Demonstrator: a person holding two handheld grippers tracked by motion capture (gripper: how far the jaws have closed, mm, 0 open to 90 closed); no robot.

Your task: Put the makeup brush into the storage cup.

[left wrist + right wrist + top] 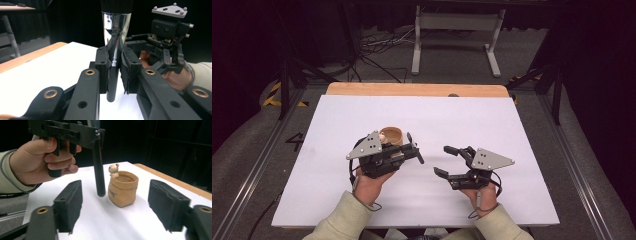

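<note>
Black-handled brush [112, 75] with a shiny metal ferrule is clamped upright between the left gripper's [409, 150] jaws, handle tip down, hanging just above the white table [312, 170]. Tan pouch-shaped cup [123, 188] with a small bear figure [114, 169] on its rim sits just beside the handle. Right gripper [447, 160] hovers near, jaws wide, holding nothing.

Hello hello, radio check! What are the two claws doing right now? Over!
Left tool shut on black brush handle, upright. Right tool open, holding nothing. Tan bear pot beside the handle, apart. Nothing in the way.
</note>
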